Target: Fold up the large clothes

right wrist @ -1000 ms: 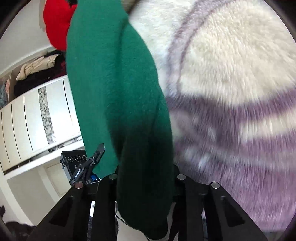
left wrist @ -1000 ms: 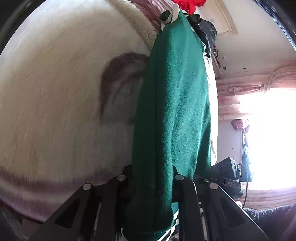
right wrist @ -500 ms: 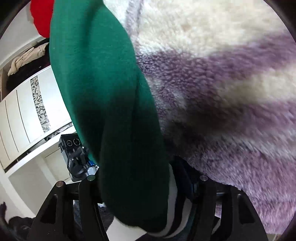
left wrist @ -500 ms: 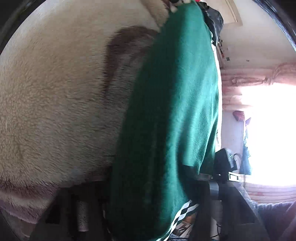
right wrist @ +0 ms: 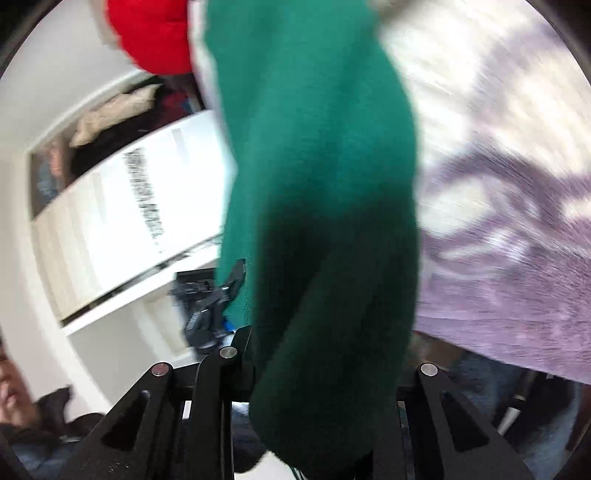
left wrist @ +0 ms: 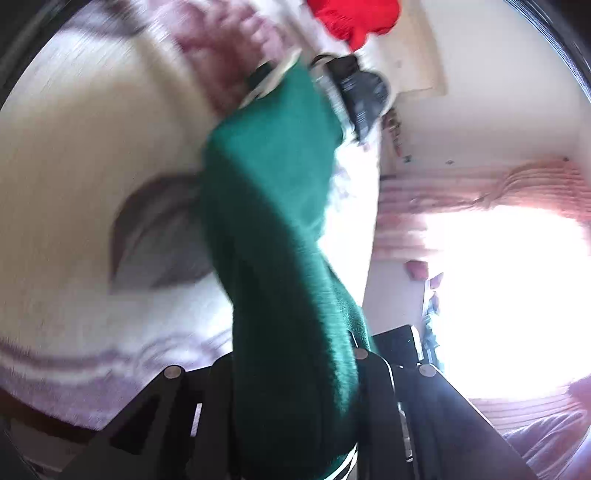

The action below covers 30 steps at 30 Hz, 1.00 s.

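garment (left wrist: 280,258): dark green, between the jaws | blanket (right wrist: 517,221): cream with purple stripes, behind | cloth (right wrist: 155,33): red, beyond

A garment (left wrist: 280,236) stretches between the left gripper (left wrist: 295,373) and right gripper (right wrist: 325,354), above a fleece blanket (left wrist: 74,184). In the right wrist view, a wardrobe (right wrist: 110,229) stands left of the garment; a window (left wrist: 509,295) lies right in the left view.

Daylight flooding in through window (left wrist: 509,295), blowing out to white glare. Motion blur smearing fleece blanket (right wrist: 498,147) and green garment (left wrist: 280,258) beside window. Fisheye bending edges, dark vignette ringing both views. Garment folds nearest lenses sitting in shadow.
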### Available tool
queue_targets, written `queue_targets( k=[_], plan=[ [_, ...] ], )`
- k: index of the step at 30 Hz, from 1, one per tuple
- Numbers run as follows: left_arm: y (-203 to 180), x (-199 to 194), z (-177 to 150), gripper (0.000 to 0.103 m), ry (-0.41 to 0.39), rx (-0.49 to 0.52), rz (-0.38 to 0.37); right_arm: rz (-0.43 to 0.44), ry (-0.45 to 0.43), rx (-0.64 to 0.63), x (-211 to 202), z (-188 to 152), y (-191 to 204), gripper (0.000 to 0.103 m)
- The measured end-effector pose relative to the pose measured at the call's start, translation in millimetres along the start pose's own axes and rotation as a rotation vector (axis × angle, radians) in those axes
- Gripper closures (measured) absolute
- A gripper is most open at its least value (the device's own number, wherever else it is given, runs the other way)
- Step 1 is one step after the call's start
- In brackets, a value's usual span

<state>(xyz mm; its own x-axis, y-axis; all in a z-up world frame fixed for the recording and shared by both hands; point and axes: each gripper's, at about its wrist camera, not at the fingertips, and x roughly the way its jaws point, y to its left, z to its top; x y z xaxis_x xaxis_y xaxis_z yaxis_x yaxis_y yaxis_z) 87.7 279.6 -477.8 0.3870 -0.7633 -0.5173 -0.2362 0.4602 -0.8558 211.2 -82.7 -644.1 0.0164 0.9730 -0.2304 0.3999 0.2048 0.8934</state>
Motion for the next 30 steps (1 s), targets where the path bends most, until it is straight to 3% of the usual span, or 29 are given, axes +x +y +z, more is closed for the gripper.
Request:
queue_targets(
  k=[4,6,9,12,16,20,22,23,24,27,30],
  plan=[
    [-40.2,8.5,46.2,0.087,-0.055,0.054,-0.063,0.089,-0.066,-0.062,-18.1,23.8,60.5,0.077],
    [-67.2,28.1,73.4,0.087,-0.083,0.114,-0.054,0.103,-0.107,-0.093,-32.6,47.9,80.5,0.077],
    [-76.5,50.1,119.5,0.087,-0.096,0.182,-0.027,0.102,-0.175,-0.129,-54.7,96.0,107.8,0.077],
    [-69.3,92.8,174.5,0.086,-0.07,0.197,0.017,0.077,-0.25,-0.142,-61.6,152.8,133.7,0.077],
    [-37.6,154.1,231.8,0.085,0.021,0.122,0.086,0.033,-0.325,-0.077,-74.2,250.1,125.4,0.074],
    [-12.7,174.1,263.5,0.077,0.069,-0.05,0.026,0.042,-0.342,0.014,-85.4,317.7,105.2,0.059],
    [-15.7,175.2,271.0,0.06,0.066,-0.089,-0.047,0.082,-0.347,0.044,-83.0,339.7,103.6,0.046],
    [-16.2,176.9,274.6,0.044,0.059,-0.106,-0.093,0.106,-0.354,0.052,-83.1,349.9,103.0,0.035],
    [-16.4,178.8,277.3,0.037,0.055,-0.123,-0.124,0.119,-0.362,0.056,-85.2,356.8,105.7,0.027],
    [-13.6,186.3,284.7,0.037,0.053,-0.158,-0.144,0.111,-0.383,0.061,-82.0,366.7,106.0,0.02],
    [-3.9,191.0,295.0,0.036,0.048,-0.281,-0.266,0.17,-0.432,0.11,-83.8,373.7,108.8,0.009]
  ],
)
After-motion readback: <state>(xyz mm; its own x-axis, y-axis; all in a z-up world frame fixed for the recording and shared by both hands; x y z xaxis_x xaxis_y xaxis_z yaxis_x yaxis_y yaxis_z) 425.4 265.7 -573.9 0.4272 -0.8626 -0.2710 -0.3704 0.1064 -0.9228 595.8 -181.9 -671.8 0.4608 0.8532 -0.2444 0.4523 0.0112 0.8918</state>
